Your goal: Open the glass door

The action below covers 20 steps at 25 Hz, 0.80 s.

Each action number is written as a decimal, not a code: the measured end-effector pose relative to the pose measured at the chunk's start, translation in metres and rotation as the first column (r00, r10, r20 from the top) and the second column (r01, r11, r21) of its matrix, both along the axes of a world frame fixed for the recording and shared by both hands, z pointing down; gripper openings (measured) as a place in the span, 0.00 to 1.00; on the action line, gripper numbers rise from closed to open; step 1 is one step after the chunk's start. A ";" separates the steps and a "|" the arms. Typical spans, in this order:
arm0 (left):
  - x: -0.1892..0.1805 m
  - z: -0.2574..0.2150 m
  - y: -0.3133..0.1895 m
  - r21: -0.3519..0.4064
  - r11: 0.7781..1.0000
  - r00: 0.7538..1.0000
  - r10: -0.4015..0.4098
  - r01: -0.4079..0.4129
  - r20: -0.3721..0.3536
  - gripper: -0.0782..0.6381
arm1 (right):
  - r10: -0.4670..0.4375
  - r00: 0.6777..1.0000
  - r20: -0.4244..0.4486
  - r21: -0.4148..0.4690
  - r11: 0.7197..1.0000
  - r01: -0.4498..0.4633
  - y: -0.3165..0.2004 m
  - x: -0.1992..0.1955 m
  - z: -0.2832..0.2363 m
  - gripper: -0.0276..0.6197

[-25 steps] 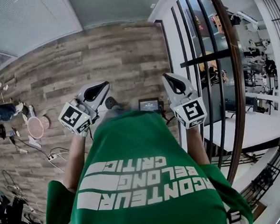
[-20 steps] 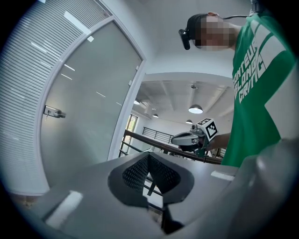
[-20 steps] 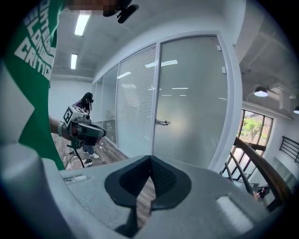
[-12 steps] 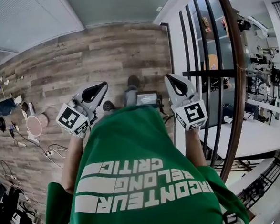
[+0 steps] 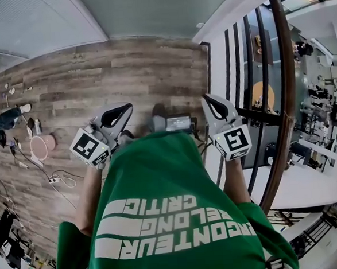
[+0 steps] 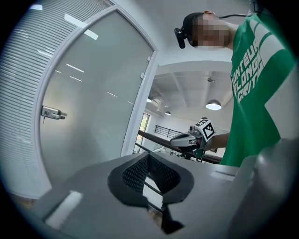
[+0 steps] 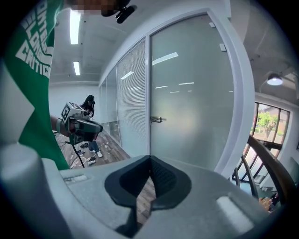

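The frosted glass door [image 7: 191, 93] stands in a white frame ahead, with a metal handle [image 7: 158, 119] on its left edge. The left gripper view also shows the glass door [image 6: 93, 107], its handle [image 6: 51, 112] at the left. Both grippers are held out in front of the person's green shirt, apart from the door. My left gripper [image 5: 120, 111] is shut and holds nothing; its pads [image 6: 140, 169] meet. My right gripper [image 5: 212, 104] is shut and empty as well, its pads [image 7: 159, 175] together. Each gripper shows in the other's view: the right gripper [image 6: 187, 139], the left gripper [image 7: 83, 126].
A railing with dark bars and a wooden handrail [image 5: 285, 94] runs along the right. Cables and small items [image 5: 40, 148] lie on the wood floor at the left. A small screen device [image 5: 178, 123] stands on the floor ahead. Another person [image 7: 88, 103] is far down the corridor.
The person has walked forward: the floor, the screen device and the railing have slid through the head view. Both grippers keep the same pose in front of the shirt, still shut.
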<state>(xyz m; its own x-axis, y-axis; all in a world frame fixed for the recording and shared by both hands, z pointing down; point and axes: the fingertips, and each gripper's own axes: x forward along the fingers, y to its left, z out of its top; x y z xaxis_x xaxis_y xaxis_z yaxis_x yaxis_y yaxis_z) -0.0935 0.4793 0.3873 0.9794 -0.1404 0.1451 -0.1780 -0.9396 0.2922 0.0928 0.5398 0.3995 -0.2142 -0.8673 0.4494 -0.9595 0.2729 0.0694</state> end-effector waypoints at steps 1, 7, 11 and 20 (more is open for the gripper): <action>0.003 0.000 -0.002 0.001 1.000 1.000 -0.010 0.010 -0.001 0.12 | -0.006 1.000 0.002 -0.001 1.000 0.006 -0.003 0.004 0.001 0.03; 0.017 0.003 -0.015 -0.008 0.997 0.997 -0.081 0.081 -0.007 0.12 | -0.057 0.998 0.006 -0.013 0.998 0.058 -0.026 0.025 0.009 0.03; 0.019 0.005 -0.027 -0.020 0.993 0.993 -0.120 0.119 -0.012 0.12 | -0.089 0.996 0.007 -0.028 0.996 0.090 -0.046 0.029 0.014 0.03; 0.020 0.012 -0.074 -0.024 0.984 0.983 -0.177 0.175 -0.056 0.12 | -0.148 0.989 -0.025 -0.034 0.989 0.147 -0.107 0.025 0.019 0.03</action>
<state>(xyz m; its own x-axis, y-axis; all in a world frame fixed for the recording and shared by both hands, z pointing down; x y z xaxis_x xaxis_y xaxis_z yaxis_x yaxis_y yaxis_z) -0.0733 0.4051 0.3997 0.9464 -0.3091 0.0935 -0.3225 -0.8894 0.3240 0.1177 0.4328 0.4183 -0.3257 -0.8124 0.4837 -0.9066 0.4135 0.0841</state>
